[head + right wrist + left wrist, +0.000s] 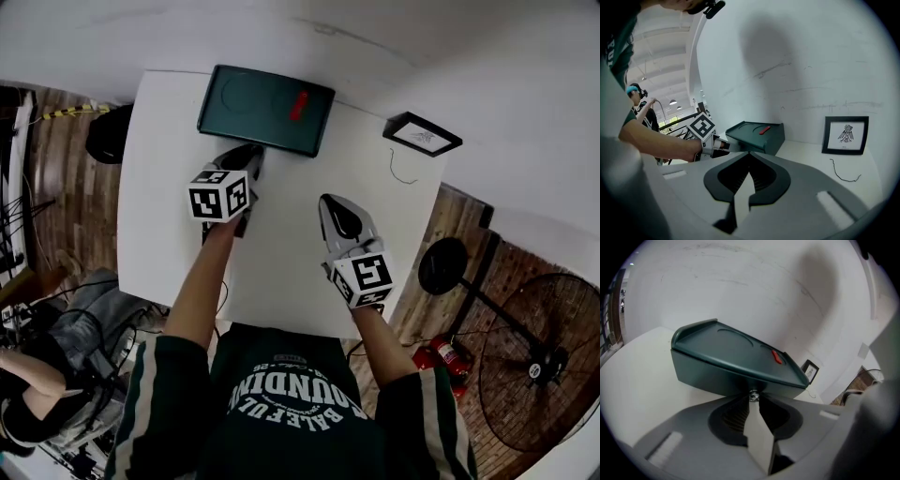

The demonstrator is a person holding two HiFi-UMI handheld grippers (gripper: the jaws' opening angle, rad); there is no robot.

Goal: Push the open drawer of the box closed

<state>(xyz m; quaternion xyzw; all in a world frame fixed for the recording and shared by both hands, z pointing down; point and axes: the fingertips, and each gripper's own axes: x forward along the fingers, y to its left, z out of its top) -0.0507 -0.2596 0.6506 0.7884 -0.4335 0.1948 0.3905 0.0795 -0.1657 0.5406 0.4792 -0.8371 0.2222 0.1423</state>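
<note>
**Desk:** Where did the box [262, 108] sit on your feed?

**Operator:** At the far edge of the white table [281, 272], against the wall [422, 56]. It was dark green, with a small red piece [299, 105] lying on its top. A framed picture [422, 134] stood to its right, apart from it.

**Desk:** And the left gripper [251, 156]?

**Operator:** I had it right at the box's front face, tilted downward. Its own camera showed me the jaws drawn in, their tips pinched on a small shiny knob [753, 395] just under the overhanging top.

**Desk:** Was the drawer in or out?

**Operator:** I couldn't tell. The gripper's body covered the lower front, and the part of the face I saw looked flat.

**Desk:** The right gripper [749, 154]?

**Operator:** I held it over bare table, nearer me and to the right, well apart from the box. Its jaws were together at the tips, with nothing between them.
</note>
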